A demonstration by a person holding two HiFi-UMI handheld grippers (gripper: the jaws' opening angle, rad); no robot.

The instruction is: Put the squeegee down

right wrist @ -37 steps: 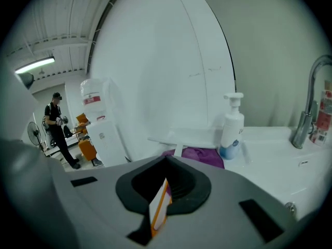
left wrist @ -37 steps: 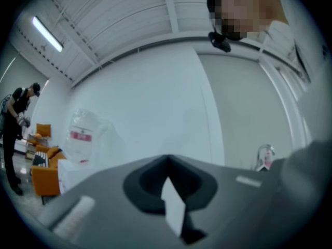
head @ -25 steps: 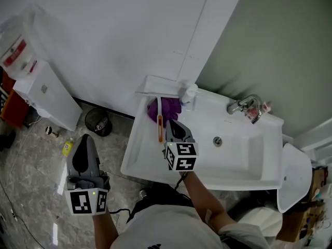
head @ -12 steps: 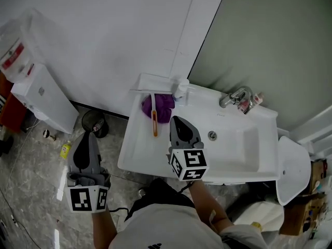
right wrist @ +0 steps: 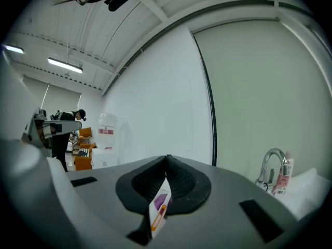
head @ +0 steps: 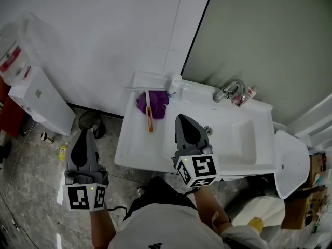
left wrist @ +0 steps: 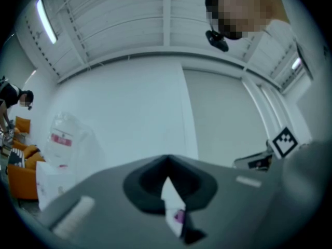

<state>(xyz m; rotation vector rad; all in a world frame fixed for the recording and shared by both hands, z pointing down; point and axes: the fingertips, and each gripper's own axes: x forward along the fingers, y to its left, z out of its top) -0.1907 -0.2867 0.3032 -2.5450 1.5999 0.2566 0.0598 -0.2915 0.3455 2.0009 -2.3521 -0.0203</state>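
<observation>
Orange-handled squeegee (head: 149, 117) lies partly on purple cloth (head: 157, 101), far-left ledge of white ceramic sink (head: 136, 148). R gripper (head: 184, 121) & L gripper (head: 83, 135): jaws clenched, empty. Put-down looks complete; next: keep clear

The squeegee (head: 149, 119) lies on the sink's (head: 134, 150) left ledge, its far end over a cloth (head: 158, 101) by the back wall. The faucet (head: 226, 91) stands at the back rim, further right. On the floor, left of the sink, sits a bin (head: 89, 121), with a cabinet (head: 39, 100) beyond it.
</observation>
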